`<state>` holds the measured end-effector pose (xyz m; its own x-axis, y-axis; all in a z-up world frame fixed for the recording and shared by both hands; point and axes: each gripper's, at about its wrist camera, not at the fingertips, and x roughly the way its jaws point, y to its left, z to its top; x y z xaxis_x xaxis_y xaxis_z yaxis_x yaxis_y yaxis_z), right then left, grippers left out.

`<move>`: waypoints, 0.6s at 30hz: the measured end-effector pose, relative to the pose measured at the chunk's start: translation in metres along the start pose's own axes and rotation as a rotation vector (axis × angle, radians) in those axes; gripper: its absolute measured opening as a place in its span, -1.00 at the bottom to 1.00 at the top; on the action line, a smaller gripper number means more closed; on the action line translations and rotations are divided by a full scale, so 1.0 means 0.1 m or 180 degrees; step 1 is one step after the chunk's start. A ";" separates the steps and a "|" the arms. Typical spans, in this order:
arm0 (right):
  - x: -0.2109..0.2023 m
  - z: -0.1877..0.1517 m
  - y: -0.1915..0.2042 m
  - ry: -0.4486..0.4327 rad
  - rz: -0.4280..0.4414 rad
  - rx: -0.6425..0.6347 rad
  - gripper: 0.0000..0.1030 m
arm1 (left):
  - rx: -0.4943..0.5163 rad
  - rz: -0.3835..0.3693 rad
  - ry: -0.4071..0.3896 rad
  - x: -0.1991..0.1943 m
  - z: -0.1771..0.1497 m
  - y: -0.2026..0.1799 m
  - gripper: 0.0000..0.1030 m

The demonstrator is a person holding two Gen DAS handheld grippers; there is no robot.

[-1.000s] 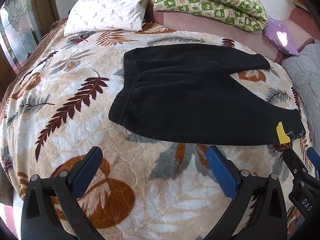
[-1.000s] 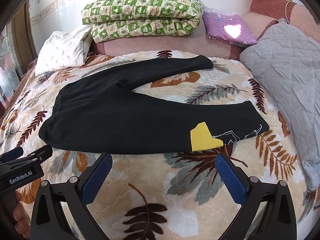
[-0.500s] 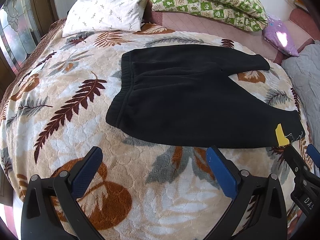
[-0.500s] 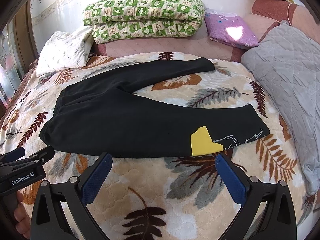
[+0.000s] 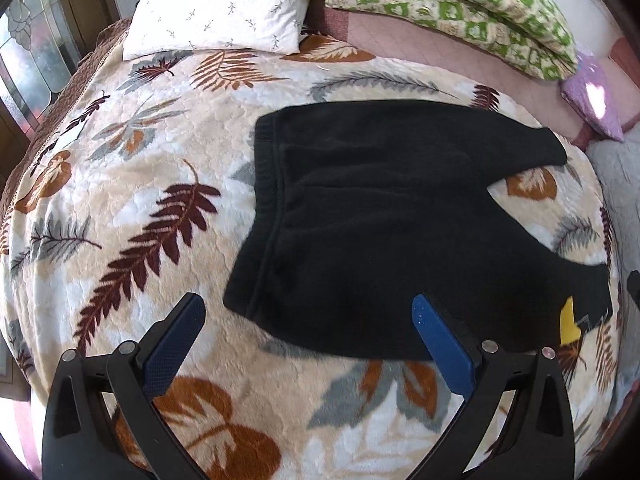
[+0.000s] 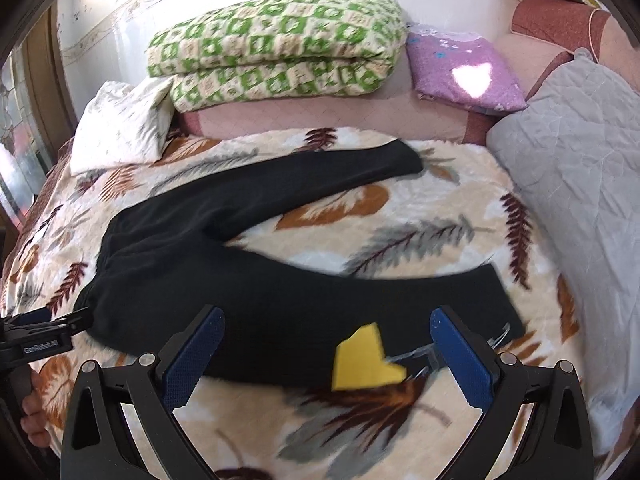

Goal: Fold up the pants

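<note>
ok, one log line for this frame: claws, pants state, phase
phase: approach | left claw: open, near waistband corner | right claw: open, over near leg by yellow patch | pants: flat, unfolded, legs splayed on blanket

One pair of black pants point(image 6: 256, 280) is lying on one leaf-print blanket point(image 6: 420, 240), showing one yellow patch point(image 6: 364, 358). Two grippers are showing: left gripper point(image 5: 308, 312), right gripper point(image 6: 328, 320). One white pillow point(image 5: 220, 4), one green quilt point(image 6: 276, 48), one purple cushion point(image 6: 464, 68), one grey cover point(image 6: 580, 140) are sitting around.
</note>
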<state>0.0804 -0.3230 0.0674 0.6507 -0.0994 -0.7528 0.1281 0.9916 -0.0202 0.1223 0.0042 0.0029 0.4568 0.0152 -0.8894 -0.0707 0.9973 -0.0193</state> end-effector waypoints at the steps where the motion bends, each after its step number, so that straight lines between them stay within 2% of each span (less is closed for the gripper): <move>1: 0.02 0.07 -0.06 -0.0010 -0.0047 -0.0020 0.99 | -0.0026 0.0003 0.0010 0.02 0.06 0.02 1.00; 4: 0.09 0.28 -0.21 -0.0042 -0.0128 -0.0088 0.99 | -0.0087 0.0052 0.0101 0.10 0.26 0.11 1.00; 9: 0.41 0.75 -0.47 0.0028 0.0010 -0.0075 0.99 | -0.0195 0.0102 0.0345 0.29 0.74 0.28 1.00; 12: 0.77 1.14 -0.66 0.0147 0.0175 -0.0009 0.99 | -0.0241 0.0050 0.0500 0.40 1.03 0.37 1.00; 16: 1.36 1.66 -0.90 0.0245 0.0160 0.0007 0.99 | -0.0367 -0.0089 0.0663 0.58 1.29 0.48 1.00; 18: 1.69 1.85 -1.01 0.0365 0.0253 0.0042 0.99 | -0.0426 -0.0124 0.0740 0.69 1.37 0.53 1.00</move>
<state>0.3157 -0.4558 0.0634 0.5695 -0.0096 -0.8219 0.0898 0.9947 0.0506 0.2720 0.0684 0.0030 0.2467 -0.0553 -0.9675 -0.1808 0.9782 -0.1020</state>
